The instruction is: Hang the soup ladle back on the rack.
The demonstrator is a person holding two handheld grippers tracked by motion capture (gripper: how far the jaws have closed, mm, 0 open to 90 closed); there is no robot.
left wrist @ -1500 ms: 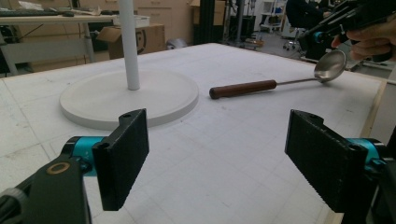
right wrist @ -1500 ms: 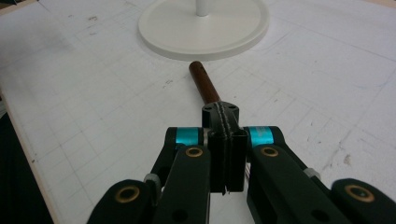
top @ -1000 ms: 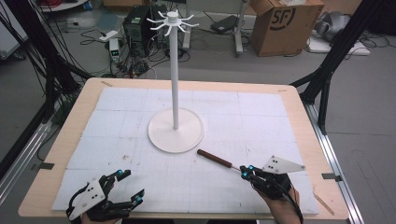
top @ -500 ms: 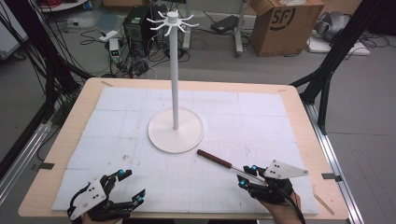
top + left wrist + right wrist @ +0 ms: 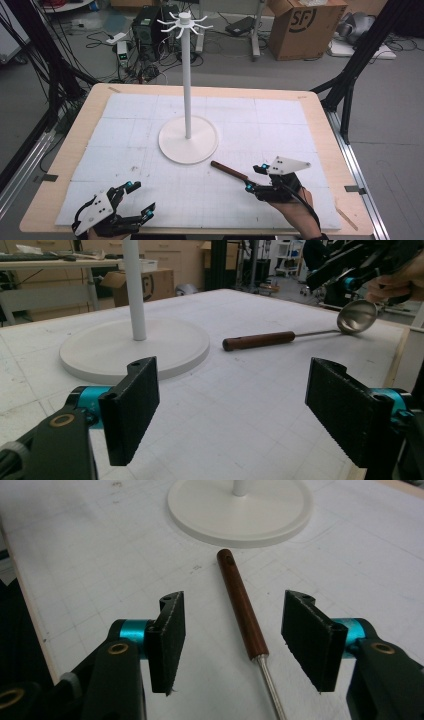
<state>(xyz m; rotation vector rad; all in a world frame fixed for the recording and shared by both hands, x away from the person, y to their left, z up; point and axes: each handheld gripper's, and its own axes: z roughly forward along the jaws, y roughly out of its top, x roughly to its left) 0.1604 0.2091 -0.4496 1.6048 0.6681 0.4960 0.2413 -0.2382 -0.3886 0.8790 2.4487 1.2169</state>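
From above, a tall white pole stand on a round base (image 5: 188, 139) rises mid-surface (image 5: 125, 125). The left gripper (image 5: 136, 200) waits open near-left; the right gripper (image 5: 255, 178) hangs open over the metal ladle with a brown wooden handle (image 5: 229, 171).

Left gripper view: ladle (image 5: 300, 333) lying right of the base.

Right gripper view: handle (image 5: 242, 605) between spread jaws, untouched.

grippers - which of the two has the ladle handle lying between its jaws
The right gripper: its open jaws stand on either side of the ladle's brown wooden handle. The left gripper, also open, sits at the mat's near left corner, apart from the ladle.
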